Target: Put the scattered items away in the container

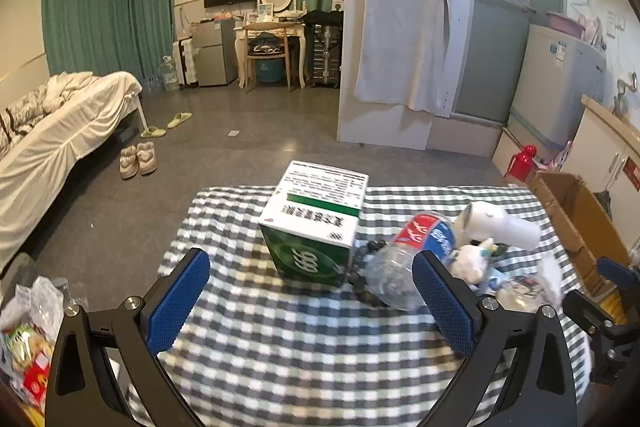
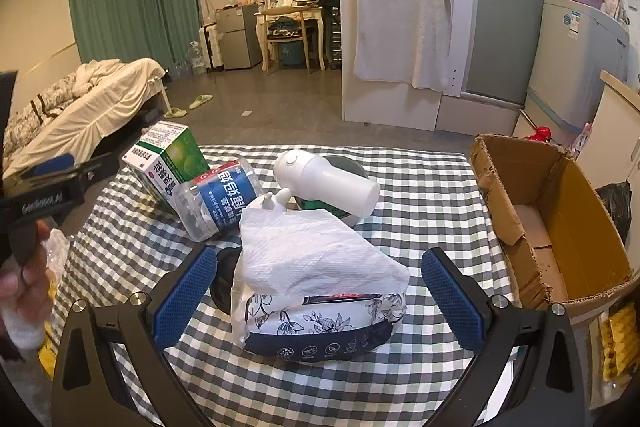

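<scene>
Your left hand-held gripper (image 1: pixel 310 295): black angular frame, blue ribbed pads (image 1: pixel 178 301), silver screws at pivots. Your right hand-held gripper (image 2: pixel 319 297): same build. White lettering on the left unit's black body, unreadable.

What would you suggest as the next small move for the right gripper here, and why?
Probably ease the right gripper forward and down so its open jaws straddle the tissue pack. The pack lies nearest, centred between the fingers, nothing is held yet, and the empty cardboard box stands open just to its right.
</scene>
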Demonstrator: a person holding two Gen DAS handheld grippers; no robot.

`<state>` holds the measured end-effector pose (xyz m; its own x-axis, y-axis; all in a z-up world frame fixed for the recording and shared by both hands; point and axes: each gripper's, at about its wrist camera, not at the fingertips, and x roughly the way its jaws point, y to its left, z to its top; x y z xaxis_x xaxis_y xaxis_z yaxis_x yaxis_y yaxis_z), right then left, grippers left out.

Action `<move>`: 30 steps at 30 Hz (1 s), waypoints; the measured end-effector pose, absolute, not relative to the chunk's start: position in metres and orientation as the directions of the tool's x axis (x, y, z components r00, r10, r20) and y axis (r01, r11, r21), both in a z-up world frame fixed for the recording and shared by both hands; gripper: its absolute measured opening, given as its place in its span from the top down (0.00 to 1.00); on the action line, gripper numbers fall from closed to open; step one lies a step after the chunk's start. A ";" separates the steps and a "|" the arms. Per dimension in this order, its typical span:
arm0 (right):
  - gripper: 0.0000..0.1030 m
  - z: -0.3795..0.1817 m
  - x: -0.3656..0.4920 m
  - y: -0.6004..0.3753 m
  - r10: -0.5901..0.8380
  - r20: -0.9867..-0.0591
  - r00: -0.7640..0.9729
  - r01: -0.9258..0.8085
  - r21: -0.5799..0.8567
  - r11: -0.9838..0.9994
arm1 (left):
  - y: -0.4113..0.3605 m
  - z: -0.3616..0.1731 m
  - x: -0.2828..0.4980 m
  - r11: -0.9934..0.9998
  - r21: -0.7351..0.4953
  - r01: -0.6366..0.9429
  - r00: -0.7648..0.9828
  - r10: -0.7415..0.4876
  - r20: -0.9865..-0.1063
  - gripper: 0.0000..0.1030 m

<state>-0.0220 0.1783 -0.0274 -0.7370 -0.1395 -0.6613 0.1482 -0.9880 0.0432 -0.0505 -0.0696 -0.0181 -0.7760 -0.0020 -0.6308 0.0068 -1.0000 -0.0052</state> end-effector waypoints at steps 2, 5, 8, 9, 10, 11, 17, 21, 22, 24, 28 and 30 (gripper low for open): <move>0.00 -0.031 -0.024 0.177 -0.139 -0.666 -0.732 0.152 0.039 -0.988 | -0.075 -0.021 -0.060 -1.000 -0.005 -0.010 -0.773 0.011 -0.634 0.00; 0.00 -0.036 -0.028 0.174 -0.137 -0.676 -0.724 0.157 0.032 -0.987 | -0.082 -0.027 -0.073 -0.998 -0.011 -0.055 -0.760 0.048 -0.648 0.00; 0.00 -0.041 -0.031 0.171 -0.137 -0.685 -0.715 0.159 0.031 -0.987 | -0.083 -0.034 -0.086 -0.994 -0.003 -0.107 -0.743 0.082 -0.665 0.00; 0.00 -0.042 -0.032 0.170 -0.136 -0.688 -0.713 0.160 0.030 -0.987 | -0.083 -0.036 -0.090 -0.993 0.000 -0.122 -0.738 0.091 -0.668 0.00; 0.00 -0.044 -0.033 0.170 -0.135 -0.691 -0.710 0.160 0.029 -0.987 | -0.083 -0.038 -0.094 -0.990 -0.001 -0.139 -0.733 0.103 -0.673 0.00; 0.00 -0.046 -0.034 0.169 -0.133 -0.694 -0.708 0.160 0.026 -0.987 | -0.084 -0.039 -0.098 -0.988 -0.006 -0.155 -0.727 0.118 -0.677 0.00; 0.00 -0.056 -0.040 0.165 -0.117 -0.716 -0.689 0.160 0.007 -0.987 | -0.083 -0.050 -0.113 -0.981 -0.026 -0.194 -0.709 0.158 -0.687 0.00; 0.00 -0.063 -0.045 0.164 -0.100 -0.728 -0.678 0.149 -0.004 -0.989 | -0.082 -0.058 -0.126 -0.980 -0.014 -0.200 -0.702 0.152 -0.696 0.00; 0.00 -0.065 -0.046 0.164 -0.096 -0.730 -0.677 0.146 -0.004 -0.989 | -0.083 -0.061 -0.130 -0.980 -0.011 -0.201 -0.698 0.151 -0.700 0.00; 0.00 -0.068 -0.048 0.165 -0.101 -0.733 -0.673 0.144 0.004 -0.990 | -0.083 -0.066 -0.135 -0.980 -0.011 -0.200 -0.688 0.149 -0.710 0.00; 0.00 -0.074 -0.054 0.166 -0.083 -0.748 -0.659 0.132 -0.006 -0.991 | -0.082 -0.075 -0.139 -0.981 -0.013 -0.192 -0.679 0.143 -0.720 0.00; 0.00 -0.077 -0.056 0.165 -0.089 -0.753 -0.652 0.135 0.000 -0.991 | -0.081 -0.077 -0.140 -0.982 -0.013 -0.191 -0.678 0.141 -0.722 0.00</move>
<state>-0.0559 0.1652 -0.0771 -0.6522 -0.0890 -0.7528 0.1352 -0.9908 0.0000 -0.1401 -0.0813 -0.0773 -0.6778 0.1411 -0.7215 -0.1907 -0.9816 -0.0129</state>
